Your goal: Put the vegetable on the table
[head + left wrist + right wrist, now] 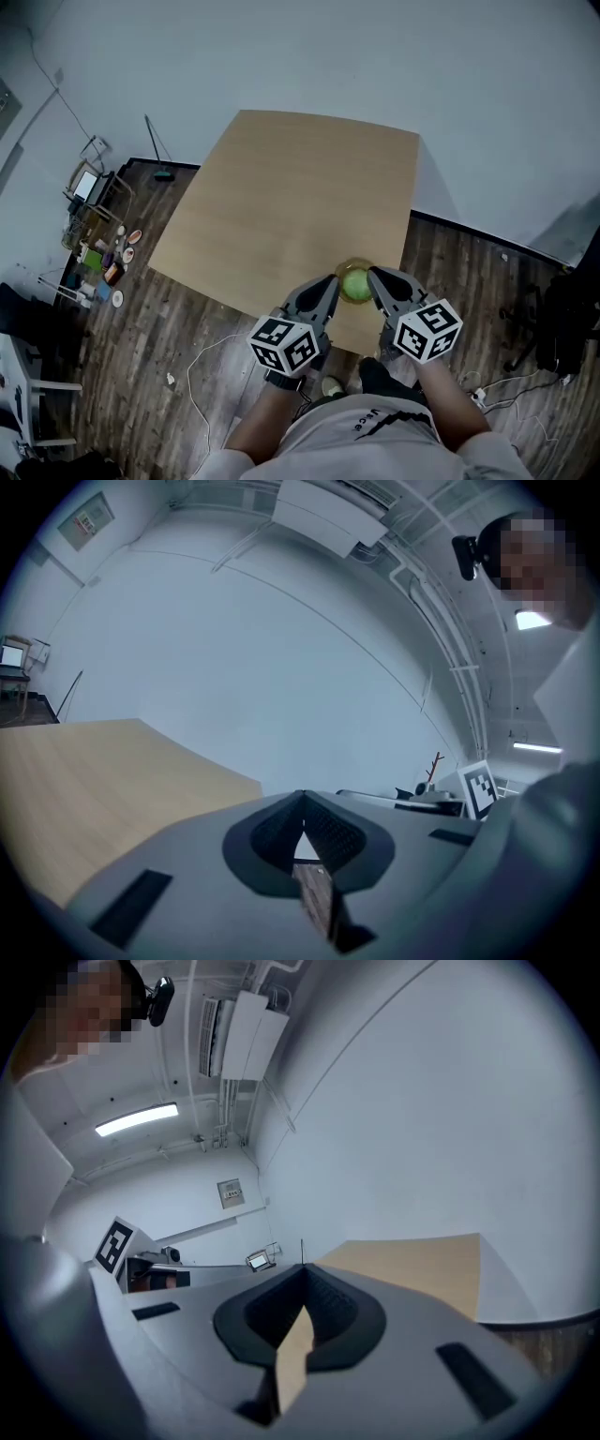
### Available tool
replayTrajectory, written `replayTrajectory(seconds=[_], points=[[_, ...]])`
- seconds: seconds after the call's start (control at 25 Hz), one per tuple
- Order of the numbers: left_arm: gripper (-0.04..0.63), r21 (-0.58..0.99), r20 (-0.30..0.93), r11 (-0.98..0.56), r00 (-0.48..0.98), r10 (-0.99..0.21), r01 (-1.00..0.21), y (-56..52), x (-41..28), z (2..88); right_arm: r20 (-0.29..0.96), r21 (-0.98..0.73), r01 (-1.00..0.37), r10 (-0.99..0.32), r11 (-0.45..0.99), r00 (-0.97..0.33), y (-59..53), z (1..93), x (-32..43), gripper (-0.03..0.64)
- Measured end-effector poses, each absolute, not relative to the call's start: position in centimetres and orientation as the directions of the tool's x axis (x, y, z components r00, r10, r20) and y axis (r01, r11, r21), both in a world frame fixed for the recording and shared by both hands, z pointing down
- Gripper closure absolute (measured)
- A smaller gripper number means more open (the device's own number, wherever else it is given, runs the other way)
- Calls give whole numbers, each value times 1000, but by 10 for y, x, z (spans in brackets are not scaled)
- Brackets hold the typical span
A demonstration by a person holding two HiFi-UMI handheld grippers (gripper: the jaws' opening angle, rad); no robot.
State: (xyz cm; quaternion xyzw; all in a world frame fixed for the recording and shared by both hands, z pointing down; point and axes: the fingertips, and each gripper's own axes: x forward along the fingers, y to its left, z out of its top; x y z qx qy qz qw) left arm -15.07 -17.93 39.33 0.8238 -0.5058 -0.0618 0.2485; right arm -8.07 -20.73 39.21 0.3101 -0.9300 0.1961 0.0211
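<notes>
Fingers [281, 832]: both pairs pressed together, nothing pinched.
Vegetable [355, 285]: flanked by left gripper [328, 284] and right gripper [380, 278], judged cradled between them.
Table [300, 187]: near edge seen beneath.

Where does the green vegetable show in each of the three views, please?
Head view: green vegetable low centre, between the left gripper and right gripper tips.
Left gripper view: not in it.
Right gripper view: not in it.
Shared landmark: the wooden table, in all three views.
</notes>
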Motion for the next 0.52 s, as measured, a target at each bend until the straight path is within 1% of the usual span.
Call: replayTrajectory(seconds=[0.52], points=[[581, 454, 126, -373, 473, -872, -809, -168, -154, 378, 134, -318, -591, -582, 741, -802, -195, 373, -80, 603]])
